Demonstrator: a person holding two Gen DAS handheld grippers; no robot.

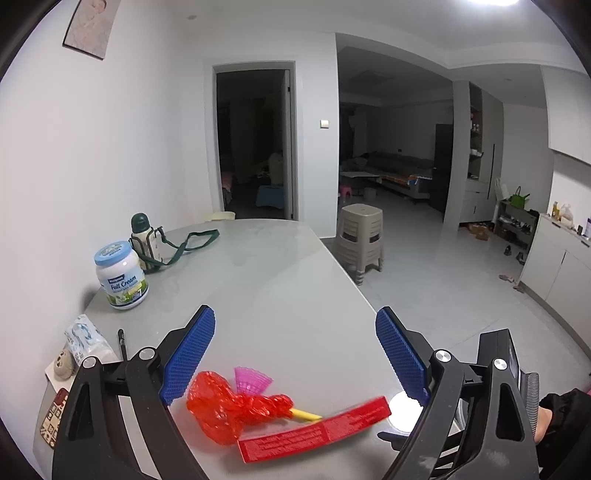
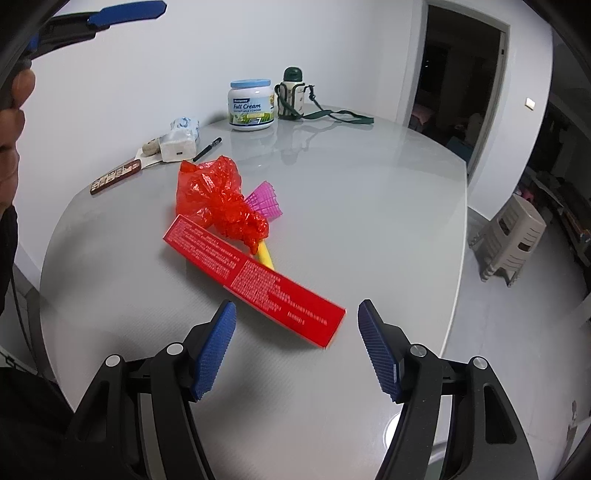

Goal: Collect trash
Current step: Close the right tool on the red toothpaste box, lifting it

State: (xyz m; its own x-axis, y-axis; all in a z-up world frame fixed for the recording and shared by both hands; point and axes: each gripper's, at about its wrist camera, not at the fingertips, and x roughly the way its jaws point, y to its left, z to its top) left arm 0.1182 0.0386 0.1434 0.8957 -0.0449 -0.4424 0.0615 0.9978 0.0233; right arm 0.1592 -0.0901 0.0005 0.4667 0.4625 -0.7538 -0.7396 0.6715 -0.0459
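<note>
Red carton (image 2: pixel 255 278) lies flat mid-table (image 2: pixel 369 192), crumpled red plastic (image 2: pixel 218 199) touching its far end. Looks light, stiff, thin-walled; pinch across the near short end. Right gripper (image 2: pixel 297 345) and left gripper (image 1: pixel 295 354) both spread wide, empty.

White walls (image 1: pixel 92 147) enclose a pale grey table (image 1: pixel 266 280). A picture (image 1: pixel 90 26) hangs high at left. Far beyond, a dark doorway (image 1: pixel 255 144) opens; stacked beige stools (image 1: pixel 360 236) stand on the glossy grey floor (image 1: pixel 443 288) at right.
</note>
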